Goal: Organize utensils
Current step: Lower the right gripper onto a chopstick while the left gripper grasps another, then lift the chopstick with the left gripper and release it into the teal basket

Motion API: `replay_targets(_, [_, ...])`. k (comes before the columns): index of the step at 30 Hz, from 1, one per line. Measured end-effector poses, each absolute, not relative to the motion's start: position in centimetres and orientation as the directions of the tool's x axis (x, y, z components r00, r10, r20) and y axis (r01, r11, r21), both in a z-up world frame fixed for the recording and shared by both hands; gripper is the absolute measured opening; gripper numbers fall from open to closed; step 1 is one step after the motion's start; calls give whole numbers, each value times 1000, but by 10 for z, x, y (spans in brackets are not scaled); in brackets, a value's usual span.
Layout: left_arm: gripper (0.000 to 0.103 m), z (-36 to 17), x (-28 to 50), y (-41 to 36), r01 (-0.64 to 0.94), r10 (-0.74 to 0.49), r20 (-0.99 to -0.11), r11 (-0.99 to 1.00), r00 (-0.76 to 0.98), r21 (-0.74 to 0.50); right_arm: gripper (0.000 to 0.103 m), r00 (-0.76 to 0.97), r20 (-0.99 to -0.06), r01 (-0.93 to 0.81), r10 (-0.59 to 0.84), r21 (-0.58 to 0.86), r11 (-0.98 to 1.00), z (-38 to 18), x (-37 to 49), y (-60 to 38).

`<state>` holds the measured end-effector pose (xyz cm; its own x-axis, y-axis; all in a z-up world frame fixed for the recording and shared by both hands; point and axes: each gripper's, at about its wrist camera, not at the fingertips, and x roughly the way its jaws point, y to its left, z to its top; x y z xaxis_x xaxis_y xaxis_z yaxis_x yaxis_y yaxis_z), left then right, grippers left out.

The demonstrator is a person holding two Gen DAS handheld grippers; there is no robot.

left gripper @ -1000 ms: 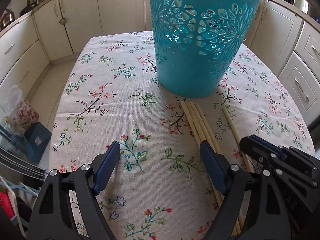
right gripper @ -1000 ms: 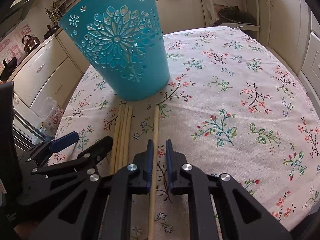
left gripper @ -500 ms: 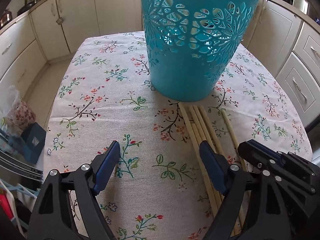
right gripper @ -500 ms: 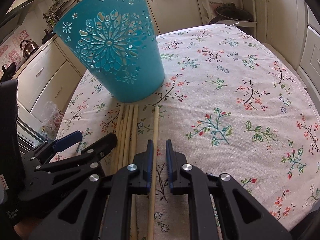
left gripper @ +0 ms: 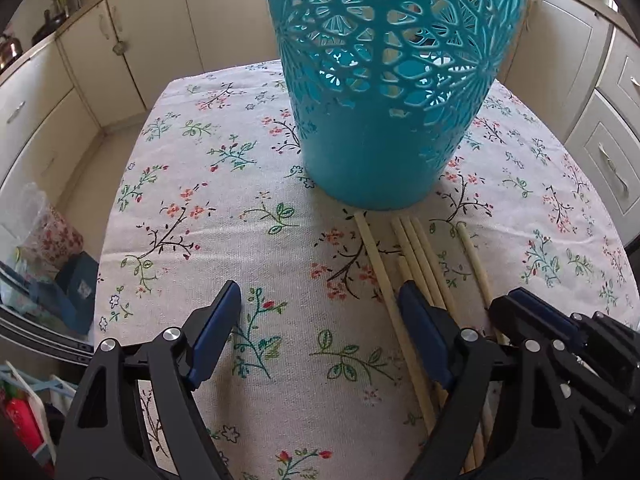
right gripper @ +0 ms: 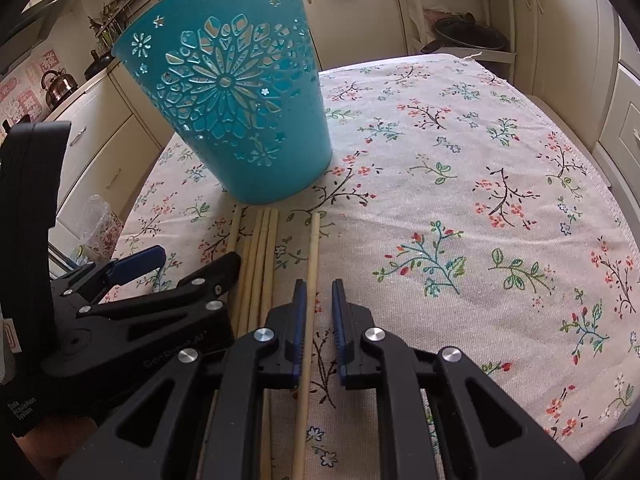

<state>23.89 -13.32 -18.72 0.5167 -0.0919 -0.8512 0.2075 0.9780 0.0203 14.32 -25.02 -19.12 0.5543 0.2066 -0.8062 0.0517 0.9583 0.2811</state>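
A teal cut-out plastic basket (left gripper: 380,140) (right gripper: 240,128) stands upright on the flowered tablecloth (right gripper: 460,160). Several wooden chopsticks (left gripper: 420,248) (right gripper: 260,248) lie in front of its base, pointing at it. One chopstick (right gripper: 314,248) (left gripper: 474,256) lies apart on the right. My right gripper (right gripper: 319,286) (left gripper: 516,298) straddles this stick with its jaws nearly closed. The stick rests against the left pad, with a gap to the right pad. My left gripper (left gripper: 318,292) (right gripper: 188,260) is wide open, holding nothing. Its right finger (left gripper: 420,320) sits over the bundle.
Cream kitchen cabinets (left gripper: 120,40) surround the table on all sides. A kettle (right gripper: 60,86) stands on the counter at left. A shelf with a dark pan (right gripper: 468,36) is behind the table. A plastic bag (left gripper: 44,236) lies on the floor at left.
In the left wrist view the basket has grown larger and nearer. The leftmost chopstick has split off from the bundle. The right gripper and its stick have kept still.
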Motion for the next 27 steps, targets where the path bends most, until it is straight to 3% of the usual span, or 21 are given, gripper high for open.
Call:
replay_targets(6, [73, -186, 240, -126, 238, -116, -843, 971, 525, 15, 13, 559, -809, 37, 180, 241, 970, -191, 146, -245])
replay_targets(9, [63, -187, 247, -125, 267, -141, -831, 964, 537, 9, 12, 564, -809, 32, 167, 224, 974, -191, 149, -243])
replay_targets(13, [23, -184, 250, -123, 385, -227, -827, 923, 515, -14, 7, 555, -815, 31, 170, 224, 974, -191, 149, -245])
replay_targets(14, [19, -184, 251, -122, 421, -249, -828, 907, 502, -18, 7, 553, -815, 33, 174, 230, 973, -191, 148, -246])
replay_targets(24, [11, -180, 267, -121, 584, -279, -871, 812, 405, 11, 7, 560, -817, 15, 138, 176, 984, -191, 152, -236])
replay_targets(26, [14, -179, 271, -121, 580, -260, -884, 815, 388, 15, 7, 560, -817, 11, 137, 173, 985, -192, 152, -237])
replay_targets(27, [21, -179, 276, -120, 547, -214, -891, 836, 400, 44, 7, 561, -816, 13, 138, 176, 984, -192, 152, -237])
